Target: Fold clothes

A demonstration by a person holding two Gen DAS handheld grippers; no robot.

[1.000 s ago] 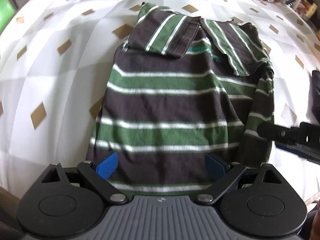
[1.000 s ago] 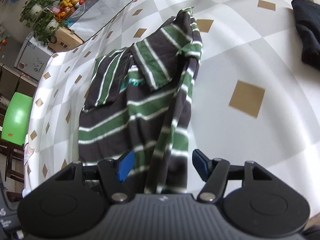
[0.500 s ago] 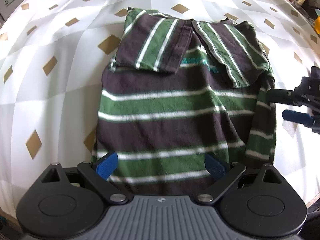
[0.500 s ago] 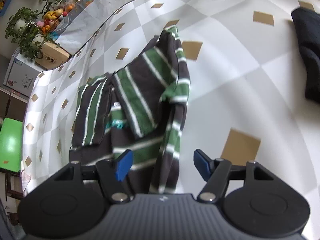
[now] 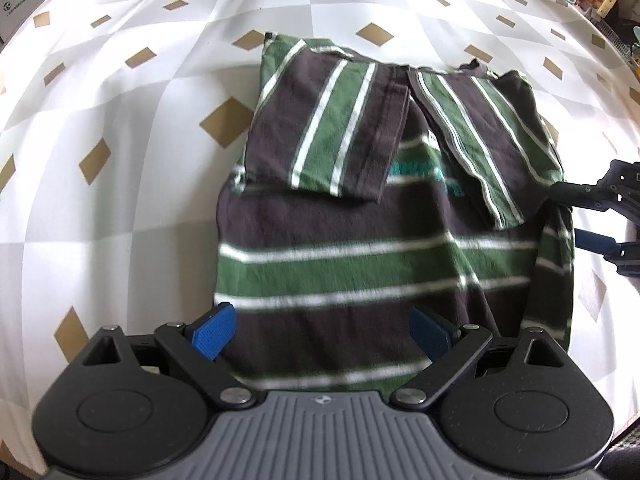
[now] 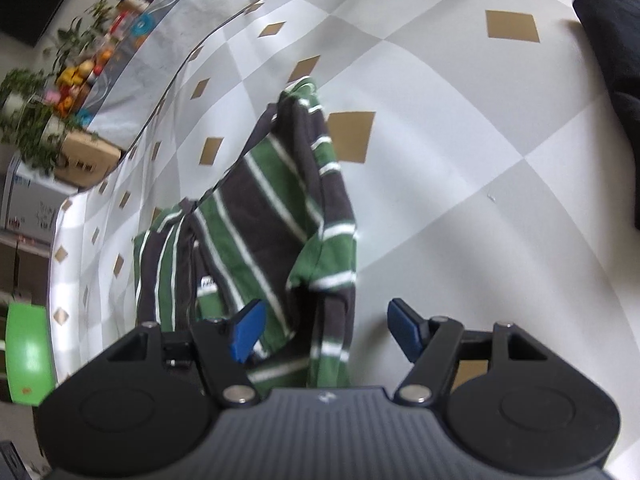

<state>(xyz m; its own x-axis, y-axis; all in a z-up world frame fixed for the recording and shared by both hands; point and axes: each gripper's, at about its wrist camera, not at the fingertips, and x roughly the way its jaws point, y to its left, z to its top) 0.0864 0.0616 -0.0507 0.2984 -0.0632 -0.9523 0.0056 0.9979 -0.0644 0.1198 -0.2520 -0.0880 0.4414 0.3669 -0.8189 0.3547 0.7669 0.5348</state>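
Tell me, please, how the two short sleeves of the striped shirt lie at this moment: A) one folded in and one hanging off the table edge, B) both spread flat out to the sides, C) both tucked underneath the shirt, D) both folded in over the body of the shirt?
D: in the left wrist view both sleeves of the striped shirt lie on top of its chest, their stripes crossing those of the body.
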